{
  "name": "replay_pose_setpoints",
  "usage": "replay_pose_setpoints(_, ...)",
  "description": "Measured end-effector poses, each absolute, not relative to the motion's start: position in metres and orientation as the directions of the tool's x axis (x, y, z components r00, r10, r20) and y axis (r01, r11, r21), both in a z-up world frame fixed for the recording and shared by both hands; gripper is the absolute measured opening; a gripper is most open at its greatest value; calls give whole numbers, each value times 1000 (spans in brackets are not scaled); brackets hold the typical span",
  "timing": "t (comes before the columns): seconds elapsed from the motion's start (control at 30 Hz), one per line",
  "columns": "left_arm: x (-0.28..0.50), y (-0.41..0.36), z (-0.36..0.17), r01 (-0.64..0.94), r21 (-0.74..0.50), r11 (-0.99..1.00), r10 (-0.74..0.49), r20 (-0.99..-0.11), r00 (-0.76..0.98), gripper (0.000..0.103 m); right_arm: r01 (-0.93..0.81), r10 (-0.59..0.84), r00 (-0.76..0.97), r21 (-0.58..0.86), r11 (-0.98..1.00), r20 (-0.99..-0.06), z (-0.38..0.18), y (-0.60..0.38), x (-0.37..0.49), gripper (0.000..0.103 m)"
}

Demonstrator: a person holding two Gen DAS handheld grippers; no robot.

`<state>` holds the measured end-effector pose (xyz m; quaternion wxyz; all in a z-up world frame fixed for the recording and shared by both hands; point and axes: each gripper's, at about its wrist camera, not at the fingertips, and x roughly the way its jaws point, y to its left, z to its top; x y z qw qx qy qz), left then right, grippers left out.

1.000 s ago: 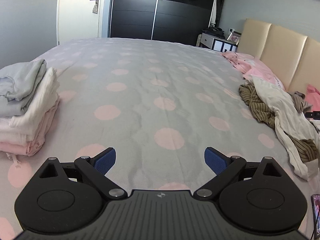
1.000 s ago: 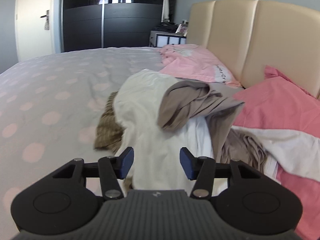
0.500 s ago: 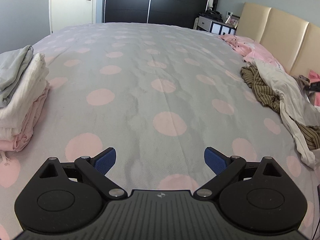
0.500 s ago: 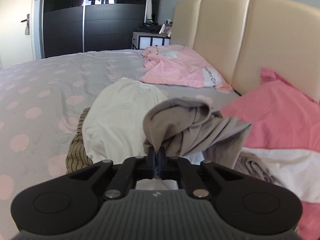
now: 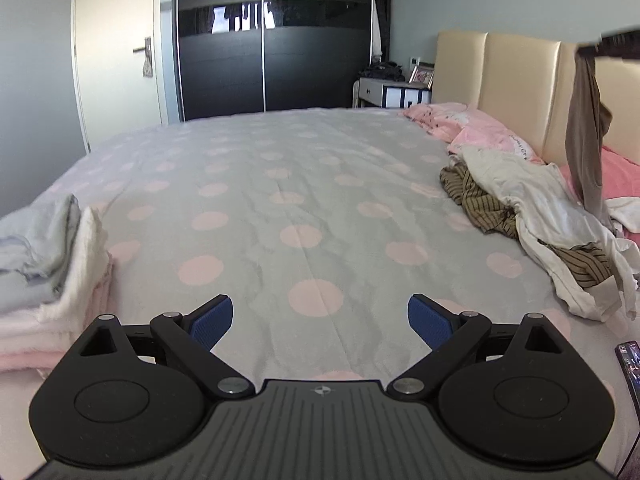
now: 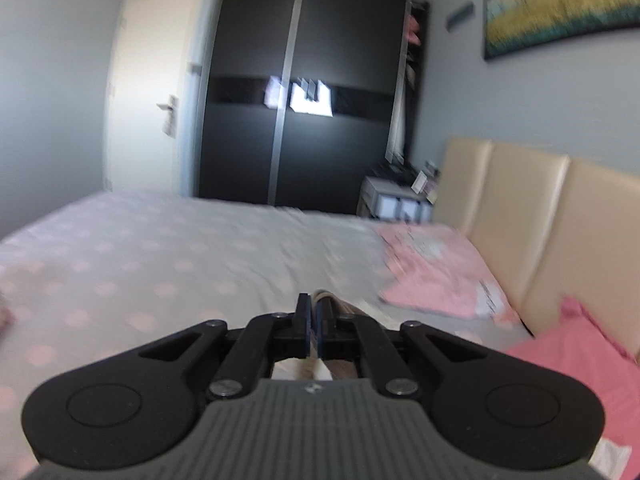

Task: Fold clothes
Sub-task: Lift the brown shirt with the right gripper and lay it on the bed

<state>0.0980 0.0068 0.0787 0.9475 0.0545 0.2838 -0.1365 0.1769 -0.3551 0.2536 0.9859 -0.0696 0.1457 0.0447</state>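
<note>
Overhead, my right gripper [image 6: 314, 320] clamps a brown garment [image 5: 586, 136] above the bed [image 5: 300, 184]. My left gripper [image 5: 320, 320] hovers over the bed, jaws apart, empty.

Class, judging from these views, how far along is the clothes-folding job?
Done: a folded stack of pale clothes on the bed's left. In hand: the right gripper is shut on a taupe garment, hanging lifted. Left: the crumpled pile of white and striped clothes; the left gripper is open, empty.
</note>
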Motion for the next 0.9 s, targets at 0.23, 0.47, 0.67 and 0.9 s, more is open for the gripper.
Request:
replay_pose_setpoints(0.23,71,24,95,271,40,962,-214,-503,837,96,-358,332,922,-114,927,-202,306,-276,96,3)
replay_pose_setpoints(0.47,57,48,105,213,51,976,-166,-465,870,96,-627,608,761,-16,779,-227,304,-212,42,3)
replay_pose_setpoints(0.67,50,65,100,184,62,981,-133,-475,870,96,-642,611,675,79,763,-413,234,-192,60,8)
replay_pose_setpoints(0.9,51,60,79,227,80,971,-148,-543,826,96,-550,543,629,175,817,-556,139,-214,69,25)
